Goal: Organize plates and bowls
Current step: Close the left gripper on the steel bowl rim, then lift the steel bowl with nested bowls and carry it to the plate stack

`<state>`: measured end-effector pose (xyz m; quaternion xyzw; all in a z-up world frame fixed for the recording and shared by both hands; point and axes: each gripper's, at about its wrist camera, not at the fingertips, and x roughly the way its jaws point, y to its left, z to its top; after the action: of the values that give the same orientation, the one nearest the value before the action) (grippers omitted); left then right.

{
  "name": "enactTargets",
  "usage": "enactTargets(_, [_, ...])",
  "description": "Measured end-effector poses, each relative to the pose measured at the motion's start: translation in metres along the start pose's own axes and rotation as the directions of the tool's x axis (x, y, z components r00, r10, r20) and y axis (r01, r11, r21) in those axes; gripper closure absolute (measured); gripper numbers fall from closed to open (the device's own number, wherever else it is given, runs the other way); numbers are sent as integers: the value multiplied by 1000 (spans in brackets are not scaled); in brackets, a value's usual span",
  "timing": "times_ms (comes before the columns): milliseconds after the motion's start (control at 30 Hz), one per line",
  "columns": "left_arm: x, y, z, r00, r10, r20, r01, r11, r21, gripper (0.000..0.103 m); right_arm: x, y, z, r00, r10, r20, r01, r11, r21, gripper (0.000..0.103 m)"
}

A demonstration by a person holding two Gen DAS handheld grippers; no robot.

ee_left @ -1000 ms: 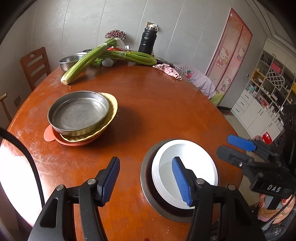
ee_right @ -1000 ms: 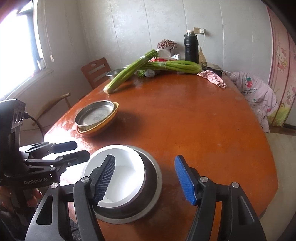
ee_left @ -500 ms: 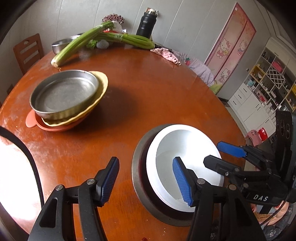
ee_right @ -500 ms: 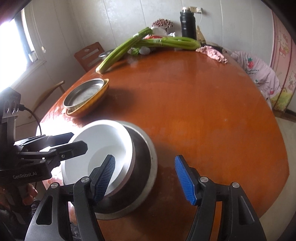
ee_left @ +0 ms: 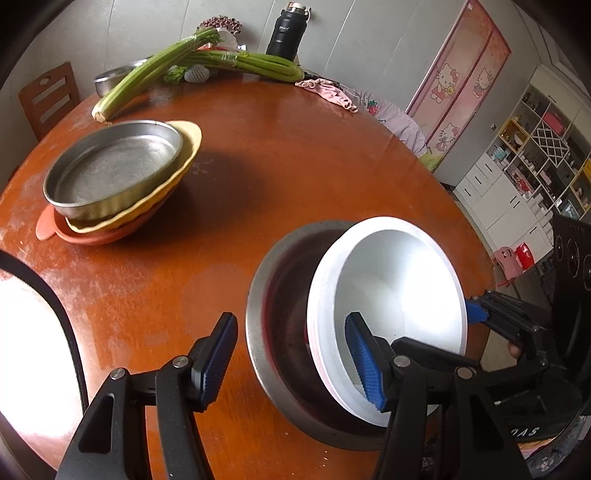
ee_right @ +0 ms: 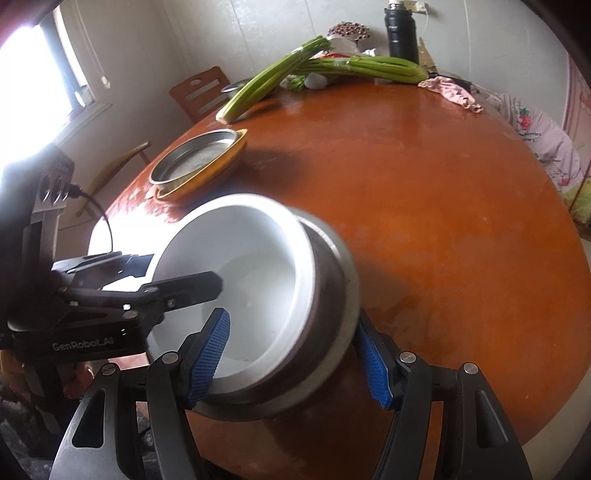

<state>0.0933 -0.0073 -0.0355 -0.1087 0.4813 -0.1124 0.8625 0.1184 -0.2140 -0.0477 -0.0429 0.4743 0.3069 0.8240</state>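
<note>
A white bowl (ee_left: 391, 288) sits nested in a steel bowl (ee_left: 280, 325) near the table's front edge, both tipped up. My left gripper (ee_left: 291, 358) is open, its jaws straddling the bowls' left rims, right finger inside the white bowl. My right gripper (ee_right: 295, 358) is open, its jaws straddling the near rims of the white bowl (ee_right: 240, 273) and steel bowl (ee_right: 328, 295). A stack of a steel pan (ee_left: 114, 166), a yellow dish (ee_left: 184, 162) and an orange plate (ee_left: 96, 236) stands at the left.
Celery stalks (ee_left: 166, 70), a black flask (ee_left: 284, 31), a small steel bowl (ee_left: 110, 77) and a pink cloth (ee_left: 328, 92) lie at the far side of the round wooden table (ee_left: 295, 155). A chair (ee_left: 48, 96) stands at the left.
Both grippers have moved in around the nested bowls. The bowls have tipped up from lying flat on the table.
</note>
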Motion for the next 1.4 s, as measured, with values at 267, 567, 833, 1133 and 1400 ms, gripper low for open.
enactTargets(267, [8, -6, -3, 999, -20, -28, 20, 1000, 0, 44, -2, 4, -2, 1000, 28, 7, -28, 1000, -4, 37])
enactTargets(567, [2, -8, 0, 1000, 2, -4, -2, 1000, 6, 44, -6, 8, 6, 999, 24, 42, -24, 1000, -1, 38])
enactTargets(833, [-13, -1, 3, 1000, 5, 29, -4, 1000, -10, 45, -8, 15, 17, 997, 43, 60, -43, 999, -9, 38])
enactTargets(1133, [-37, 14, 22, 996, 24, 88, -24, 1000, -10, 45, -11, 34, 41, 994, 58, 95, -54, 997, -47, 38])
enactTargets(1400, [-61, 30, 47, 989, 35, 141, -34, 999, -9, 44, -12, 53, 69, 989, 62, 133, -51, 995, -84, 38])
